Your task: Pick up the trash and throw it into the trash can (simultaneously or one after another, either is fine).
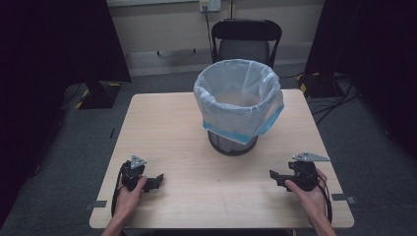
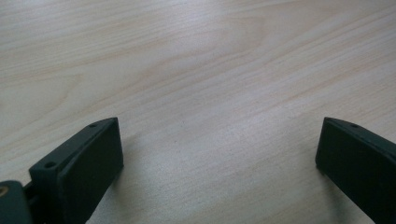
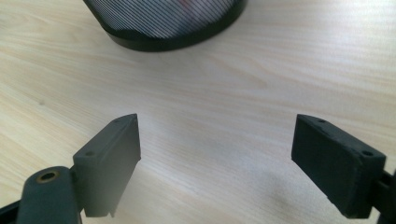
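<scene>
Though bag-lined (image 1: 248, 88), bin (image 1: 232, 143) contents unclear

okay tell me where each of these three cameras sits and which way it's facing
High view: above the person's side, looking forward and down on the table, bin, both hands, left tool, right tool.
Left gripper view: on the left tool, facing bare tabletop between open jaws.
Right gripper view: on the right tool, facing the bin's base.
Shared: bin, high and right.

No legible text or labels
</scene>
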Tool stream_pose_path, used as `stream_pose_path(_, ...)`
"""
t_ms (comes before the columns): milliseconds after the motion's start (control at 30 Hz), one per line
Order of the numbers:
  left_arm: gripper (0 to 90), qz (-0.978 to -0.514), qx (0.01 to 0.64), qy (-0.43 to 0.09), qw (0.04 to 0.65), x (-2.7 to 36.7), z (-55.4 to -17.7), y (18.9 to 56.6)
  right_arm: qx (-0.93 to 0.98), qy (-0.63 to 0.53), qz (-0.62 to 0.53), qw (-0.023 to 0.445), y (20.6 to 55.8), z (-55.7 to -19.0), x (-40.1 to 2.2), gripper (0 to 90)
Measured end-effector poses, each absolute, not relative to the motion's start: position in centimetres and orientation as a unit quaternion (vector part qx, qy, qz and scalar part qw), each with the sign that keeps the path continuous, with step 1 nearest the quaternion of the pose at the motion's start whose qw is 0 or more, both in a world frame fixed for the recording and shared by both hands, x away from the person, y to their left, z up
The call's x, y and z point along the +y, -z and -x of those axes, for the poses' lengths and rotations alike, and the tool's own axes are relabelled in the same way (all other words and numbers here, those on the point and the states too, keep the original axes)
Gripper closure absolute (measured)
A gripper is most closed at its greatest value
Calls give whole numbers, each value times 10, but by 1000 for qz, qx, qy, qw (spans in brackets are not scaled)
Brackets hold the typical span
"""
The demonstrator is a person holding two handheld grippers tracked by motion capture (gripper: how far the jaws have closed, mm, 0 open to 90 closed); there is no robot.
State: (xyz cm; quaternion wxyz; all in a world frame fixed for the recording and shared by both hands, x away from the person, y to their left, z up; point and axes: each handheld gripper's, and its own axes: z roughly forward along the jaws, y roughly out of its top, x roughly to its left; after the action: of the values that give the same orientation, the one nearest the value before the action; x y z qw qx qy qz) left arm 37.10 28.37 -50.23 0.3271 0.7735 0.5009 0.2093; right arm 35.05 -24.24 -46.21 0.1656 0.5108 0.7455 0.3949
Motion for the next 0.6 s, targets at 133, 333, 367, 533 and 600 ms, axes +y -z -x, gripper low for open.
stream_pose_path(133, 4, -775, 500, -209, 326, 284, -371, 502, 751, -380, -514, 166, 470, -353, -241, 154)
stream_pose_path(333, 4, -773, 501, -209, 327, 284, -371, 502, 756, -363, -518, 169, 478, -354, -241, 155)
stream_pose_path(367, 4, -773, 501, -209, 327, 284, -371, 502, 757, -360, -518, 168, 479, -354, -241, 157)
stream_pose_path(533, 4, -774, 501, -209, 327, 284, -371, 502, 764, -346, -517, 172, 482, -356, -239, 159)
stream_pose_path(600, 4, -773, 501, -209, 327, 284, -371, 502, 766, -338, -519, 175, 484, -357, -238, 162)
